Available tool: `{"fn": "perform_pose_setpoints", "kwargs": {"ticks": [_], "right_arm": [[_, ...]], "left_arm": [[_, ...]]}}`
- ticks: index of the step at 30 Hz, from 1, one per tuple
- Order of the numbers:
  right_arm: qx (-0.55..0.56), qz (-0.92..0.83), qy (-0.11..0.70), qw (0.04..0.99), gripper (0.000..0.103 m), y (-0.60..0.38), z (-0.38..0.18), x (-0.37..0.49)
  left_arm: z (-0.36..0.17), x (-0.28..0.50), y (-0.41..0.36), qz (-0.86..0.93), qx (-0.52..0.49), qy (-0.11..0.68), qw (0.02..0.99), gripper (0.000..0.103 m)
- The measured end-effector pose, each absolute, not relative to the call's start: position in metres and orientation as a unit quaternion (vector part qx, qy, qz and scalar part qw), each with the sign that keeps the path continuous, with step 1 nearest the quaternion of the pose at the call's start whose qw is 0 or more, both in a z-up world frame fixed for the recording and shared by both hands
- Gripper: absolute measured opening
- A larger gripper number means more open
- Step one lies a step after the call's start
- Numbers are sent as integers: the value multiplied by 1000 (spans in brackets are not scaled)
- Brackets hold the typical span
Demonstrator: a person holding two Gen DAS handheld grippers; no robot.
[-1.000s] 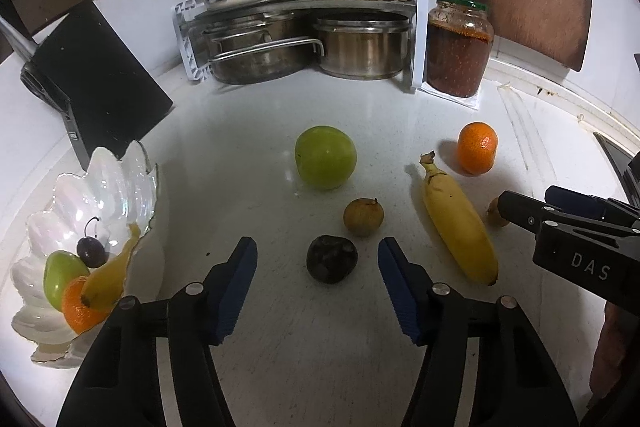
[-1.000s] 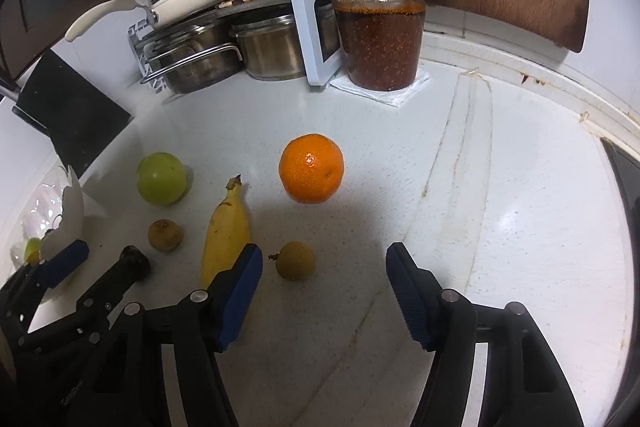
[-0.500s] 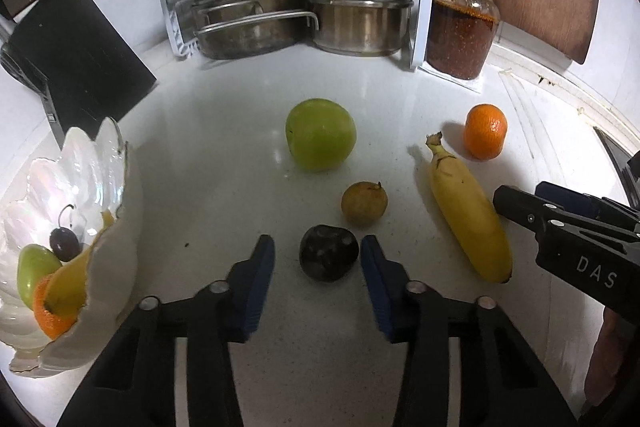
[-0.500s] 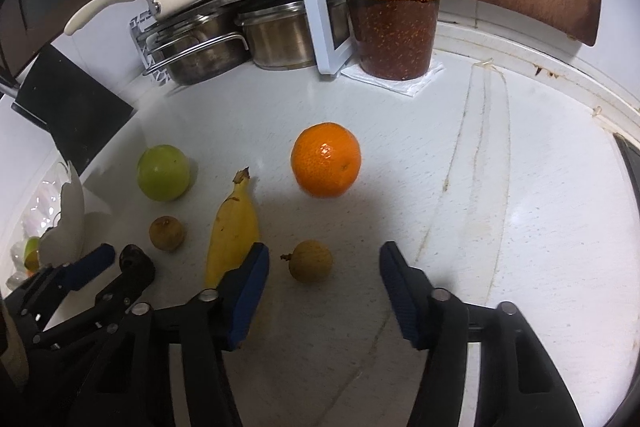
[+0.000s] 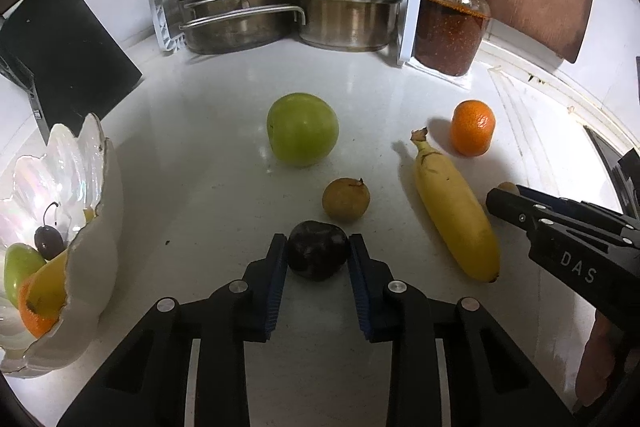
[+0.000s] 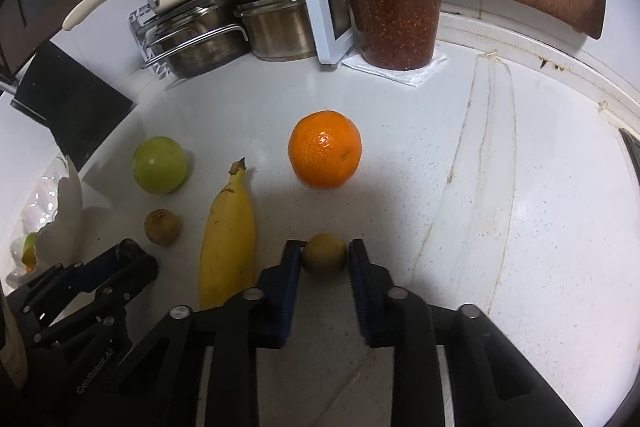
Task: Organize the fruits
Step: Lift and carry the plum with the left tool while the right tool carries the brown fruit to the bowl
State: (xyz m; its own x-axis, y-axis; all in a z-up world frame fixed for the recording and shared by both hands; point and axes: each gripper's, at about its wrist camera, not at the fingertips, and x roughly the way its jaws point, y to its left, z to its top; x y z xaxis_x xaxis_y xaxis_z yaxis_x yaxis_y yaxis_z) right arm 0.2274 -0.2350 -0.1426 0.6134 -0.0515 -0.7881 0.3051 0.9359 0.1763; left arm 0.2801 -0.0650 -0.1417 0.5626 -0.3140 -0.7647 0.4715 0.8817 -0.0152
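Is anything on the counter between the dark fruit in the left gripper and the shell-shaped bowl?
Nothing visible: bare counter lies between the dark fruit, clamped in the left gripper, and the shell-shaped bowl to its left.

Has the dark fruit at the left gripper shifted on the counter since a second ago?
No. The dark fruit sits just below the small brown fruit as before; the left gripper has just closed onto it.
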Motion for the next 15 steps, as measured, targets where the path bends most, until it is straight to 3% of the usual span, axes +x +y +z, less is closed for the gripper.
{"fn": "perform_pose_setpoints", "kwargs": {"ticks": [15], "right_arm": [[123, -85, 384, 911, 25, -223, -102, 206]], "left_arm": [[-106, 252, -51, -209, 71, 372, 901, 30]]}}
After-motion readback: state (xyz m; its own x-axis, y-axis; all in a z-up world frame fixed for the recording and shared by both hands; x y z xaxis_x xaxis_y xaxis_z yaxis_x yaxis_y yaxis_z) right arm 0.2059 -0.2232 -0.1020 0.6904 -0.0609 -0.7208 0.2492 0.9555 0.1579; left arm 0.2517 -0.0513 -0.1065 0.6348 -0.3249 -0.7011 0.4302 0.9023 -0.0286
